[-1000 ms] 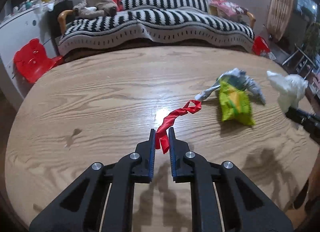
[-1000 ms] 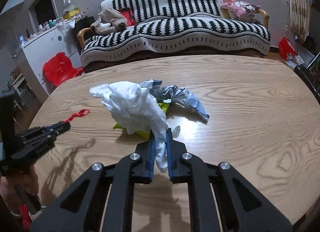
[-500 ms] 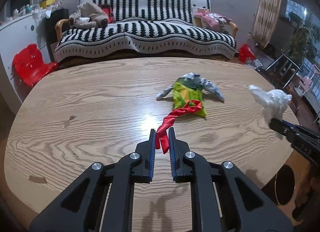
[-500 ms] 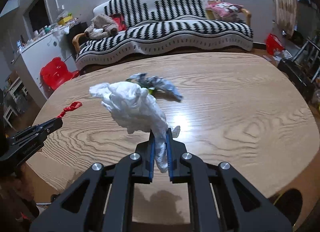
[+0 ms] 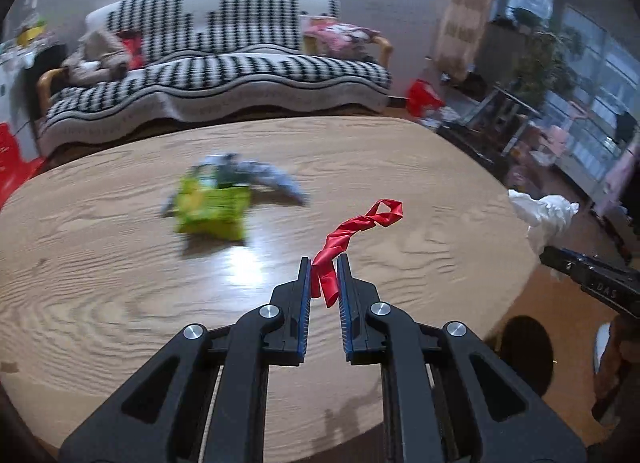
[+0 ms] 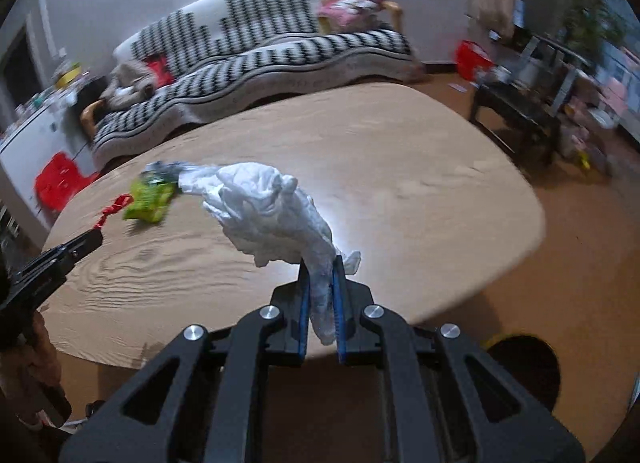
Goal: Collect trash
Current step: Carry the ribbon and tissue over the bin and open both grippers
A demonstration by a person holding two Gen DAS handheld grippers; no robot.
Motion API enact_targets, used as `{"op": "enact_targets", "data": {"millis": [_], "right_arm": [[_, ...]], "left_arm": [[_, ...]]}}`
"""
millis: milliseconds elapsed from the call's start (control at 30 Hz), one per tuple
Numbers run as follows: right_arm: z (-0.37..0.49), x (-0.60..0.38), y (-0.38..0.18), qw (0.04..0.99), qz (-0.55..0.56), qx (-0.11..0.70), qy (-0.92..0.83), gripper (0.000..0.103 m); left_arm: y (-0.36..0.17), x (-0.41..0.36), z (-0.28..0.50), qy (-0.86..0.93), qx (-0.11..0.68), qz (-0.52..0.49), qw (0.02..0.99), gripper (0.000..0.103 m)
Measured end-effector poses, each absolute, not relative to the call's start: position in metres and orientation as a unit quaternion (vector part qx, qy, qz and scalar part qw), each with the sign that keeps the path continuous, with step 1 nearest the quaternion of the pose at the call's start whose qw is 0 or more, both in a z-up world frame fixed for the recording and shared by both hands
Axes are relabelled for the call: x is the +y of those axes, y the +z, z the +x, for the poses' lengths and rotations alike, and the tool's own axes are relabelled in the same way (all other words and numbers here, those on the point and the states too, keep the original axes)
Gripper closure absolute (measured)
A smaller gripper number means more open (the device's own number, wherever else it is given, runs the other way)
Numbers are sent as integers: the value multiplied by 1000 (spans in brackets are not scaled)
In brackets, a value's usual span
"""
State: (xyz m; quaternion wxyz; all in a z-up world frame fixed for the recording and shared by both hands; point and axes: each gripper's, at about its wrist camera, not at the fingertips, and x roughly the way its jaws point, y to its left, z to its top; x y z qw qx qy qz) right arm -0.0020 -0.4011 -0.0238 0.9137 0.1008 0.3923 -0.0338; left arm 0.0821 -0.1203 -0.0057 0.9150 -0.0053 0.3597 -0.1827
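My left gripper [image 5: 324, 265] is shut on a red plastic strip [image 5: 350, 233] and holds it above the wooden table [image 5: 100, 303]. My right gripper [image 6: 320, 265] is shut on a crumpled white plastic bag [image 6: 268, 211], held above the table's near right edge. That bag also shows at the right of the left wrist view [image 5: 546, 217]. A yellow-green snack wrapper [image 5: 214, 209] and a crumpled silver-blue wrapper [image 5: 264, 179] lie together on the table, both blurred. The left gripper shows at the left of the right wrist view [image 6: 94, 237].
A dark round bin opening [image 6: 524, 367] sits on the floor by the table's near right edge, also seen in the left wrist view [image 5: 524, 351]. A striped sofa [image 5: 216, 79] stands behind the table. Dark shelving [image 6: 520, 111] stands at the right.
Both grippers have swung right and back toward the table's near right edge, each with its trash. The wrappers now lie farther left. The bin opening has come into view.
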Motion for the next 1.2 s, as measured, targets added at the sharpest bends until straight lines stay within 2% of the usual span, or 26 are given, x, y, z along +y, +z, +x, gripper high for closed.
{"op": "enact_targets", "data": {"millis": [467,733,900,1200], "right_arm": [[-103,-561,-72,873,160,428,-173,92],[-149,-626,-136,811,208,498,-224,92],[-168,-647,-153,794,234,510,-233,92],[-164,-656,-159,780,251,523,-233,92]], "left_arm": [[-46,-312,34,-345,381,44,857,91],[-113,-417,-13,-413,449,78,789,91],[-146,-453,-26,-434,472,102,761,91],[-171,-484,-29,-453,488,113,737,90]]}}
